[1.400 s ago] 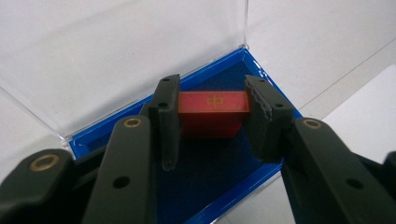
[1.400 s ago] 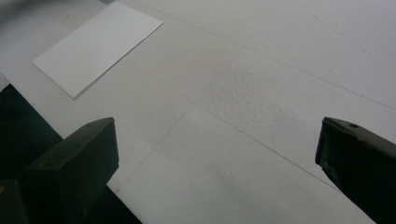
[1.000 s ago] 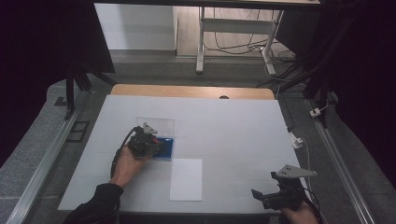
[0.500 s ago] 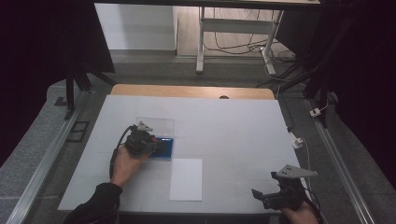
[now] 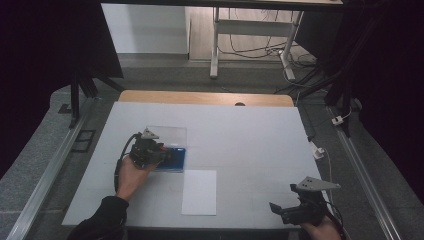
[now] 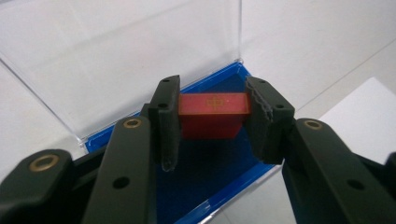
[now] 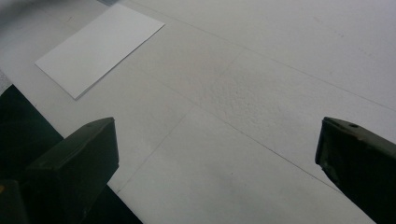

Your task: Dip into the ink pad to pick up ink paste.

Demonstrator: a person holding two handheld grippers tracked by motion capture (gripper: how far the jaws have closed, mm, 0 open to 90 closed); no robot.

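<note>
A blue case with a clear hinged lid lies open on the white table. My left gripper is shut on a red block, holding it just above the case's dark blue lining. From above, the left gripper sits over the blue case left of centre. My right gripper stands open with only bare table between its jaws. It rests at the table's front right edge.
A white sheet of paper lies just in front of the case, also in the right gripper view. A wooden strip runs along the table's far edge. Metal rails flank both sides.
</note>
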